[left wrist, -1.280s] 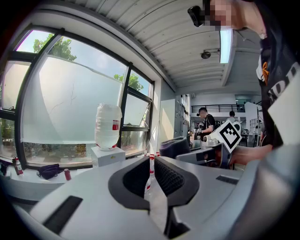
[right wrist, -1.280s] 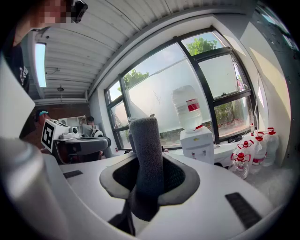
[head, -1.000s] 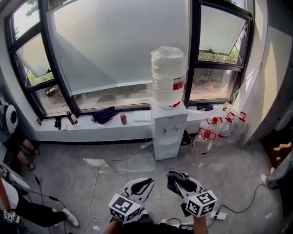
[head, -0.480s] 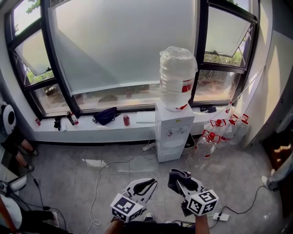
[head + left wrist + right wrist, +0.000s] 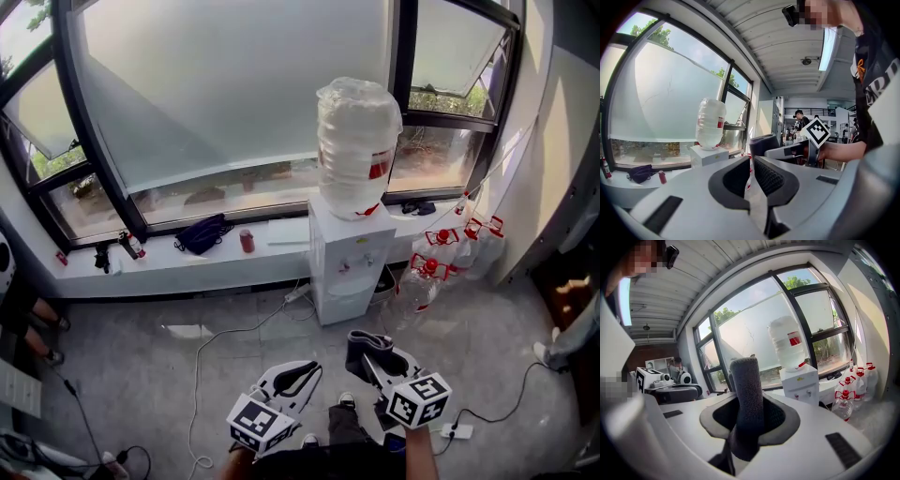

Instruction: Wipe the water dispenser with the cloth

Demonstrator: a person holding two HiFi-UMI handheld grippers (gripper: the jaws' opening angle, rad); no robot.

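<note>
The white water dispenser [image 5: 345, 260] stands against the windowsill with a big clear bottle [image 5: 356, 148] on top. It is across the floor from both grippers, which are low in the head view. My right gripper [image 5: 371, 357] is shut on a folded dark grey cloth [image 5: 363, 345]; in the right gripper view the cloth [image 5: 749, 397] sticks up between the jaws, with the dispenser [image 5: 800, 382] beyond. My left gripper [image 5: 302, 376] is shut and holds nothing; its view shows the jaws nearly touching and the dispenser [image 5: 708, 155] far off.
Several spare water jugs with red caps [image 5: 441, 265] stand right of the dispenser. On the windowsill [image 5: 169, 267] lie a dark bag [image 5: 201, 232] and a red can [image 5: 247, 241]. A white cable [image 5: 220, 339] runs over the floor, and a power strip [image 5: 457, 431] lies at lower right.
The dispenser looks a little larger and closer, and the view has shifted. Both grippers keep their pose, and the cloth stays in the right one.
</note>
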